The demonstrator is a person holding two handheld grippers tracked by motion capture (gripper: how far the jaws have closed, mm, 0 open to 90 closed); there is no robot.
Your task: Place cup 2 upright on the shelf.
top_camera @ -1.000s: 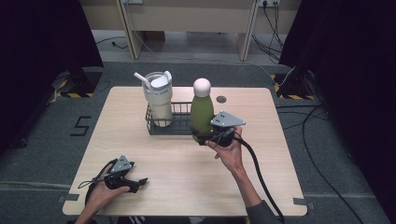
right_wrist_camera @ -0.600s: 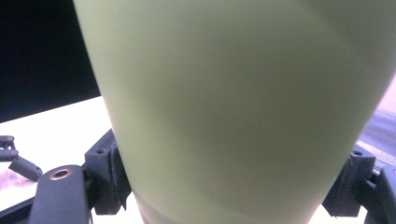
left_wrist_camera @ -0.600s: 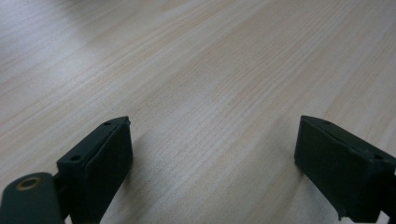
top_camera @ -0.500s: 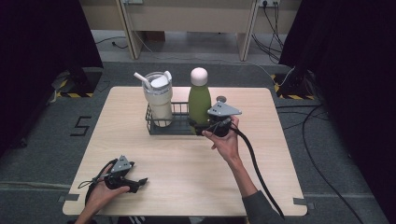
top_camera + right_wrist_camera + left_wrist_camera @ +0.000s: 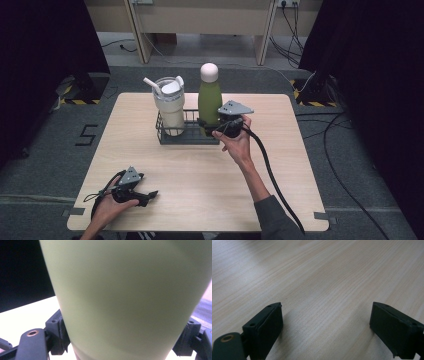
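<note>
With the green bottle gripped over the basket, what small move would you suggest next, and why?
Probably lower the bottle straight down into the basket's free right half. The right gripper is shut on its body, it stands upright beside the tumbler, and the left gripper rests open near the table's front edge.

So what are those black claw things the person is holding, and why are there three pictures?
They are grippers, hand-held pinchers with two jaws. One picture looks down from above the wooden table. The other two come from small cameras riding on each gripper, looking along its jaws. On the table stands a dark wire basket with a white tumbler in it. The right gripper is shut on a green bottle with a white cap, at the basket; its own camera shows the bottle close up. The left gripper rests low by the table's near edge, jaws open with nothing between them.
</note>
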